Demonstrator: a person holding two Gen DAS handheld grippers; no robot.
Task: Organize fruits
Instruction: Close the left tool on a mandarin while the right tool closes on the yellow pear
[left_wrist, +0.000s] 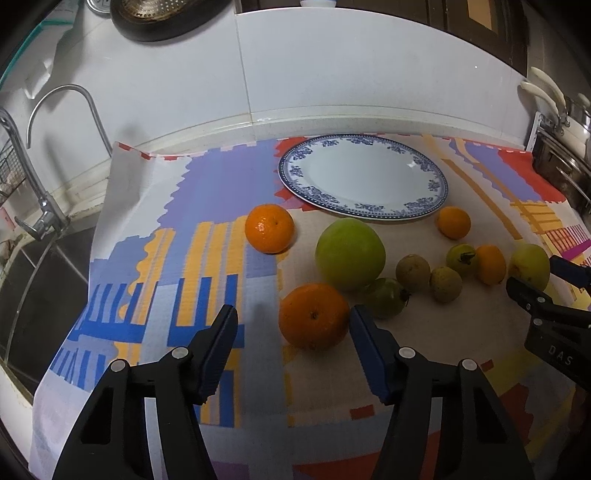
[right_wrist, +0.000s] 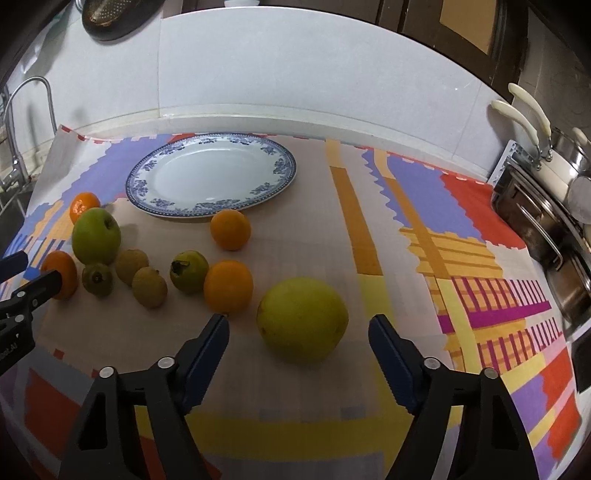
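Observation:
A blue-rimmed white plate lies empty at the back of the patterned cloth. Fruits lie in front of it: several oranges, a large green apple, small green and brownish fruits, and a yellow-green fruit. My left gripper is open, with an orange just ahead between its fingertips. My right gripper is open, its fingertips on either side of the yellow-green fruit, not touching it.
A sink with a curved tap is left of the cloth. A white tiled wall rises behind. Steel pans with cream handles stand at the right. A dark colander hangs above.

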